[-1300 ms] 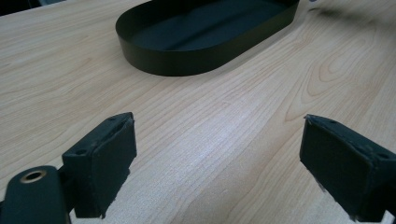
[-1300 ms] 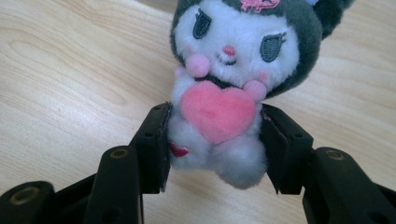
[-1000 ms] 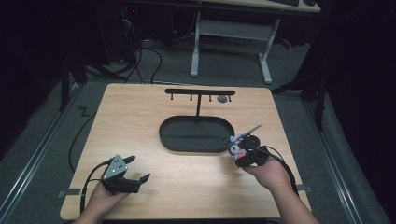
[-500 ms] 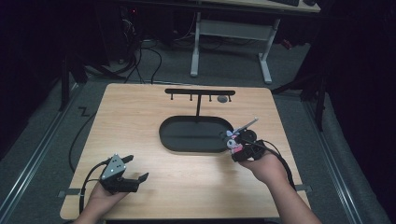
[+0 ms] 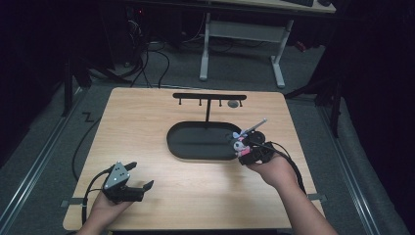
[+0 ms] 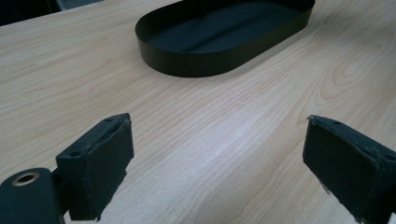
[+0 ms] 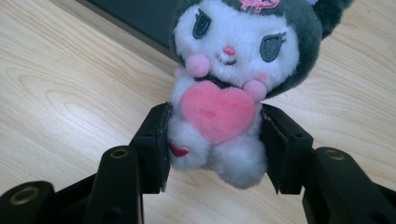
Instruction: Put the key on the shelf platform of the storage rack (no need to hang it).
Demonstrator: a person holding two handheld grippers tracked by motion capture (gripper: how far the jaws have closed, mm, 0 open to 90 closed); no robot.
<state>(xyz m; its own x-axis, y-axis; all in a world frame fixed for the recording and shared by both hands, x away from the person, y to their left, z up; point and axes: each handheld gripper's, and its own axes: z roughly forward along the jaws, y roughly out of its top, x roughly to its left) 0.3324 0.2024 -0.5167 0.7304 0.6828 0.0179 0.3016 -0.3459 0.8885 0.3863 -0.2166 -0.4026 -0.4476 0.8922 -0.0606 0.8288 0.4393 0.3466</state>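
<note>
So there's a light wooden tabletop [image 5: 147, 122] with a black oval metal tray [image 5: 177, 142] sitting mid-table. Right behind it stands a black T-shaped hook rack [image 5: 209, 96], with a small grey round thing [image 5: 233, 104] hanging off its right end.

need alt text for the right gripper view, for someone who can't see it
A small plush toy with a white face, dark grey hood and a pink heart on its chest is clamped at the body between the right gripper's two black fingers. Behind it lie a light wooden table and the edge of a black tray.
</note>
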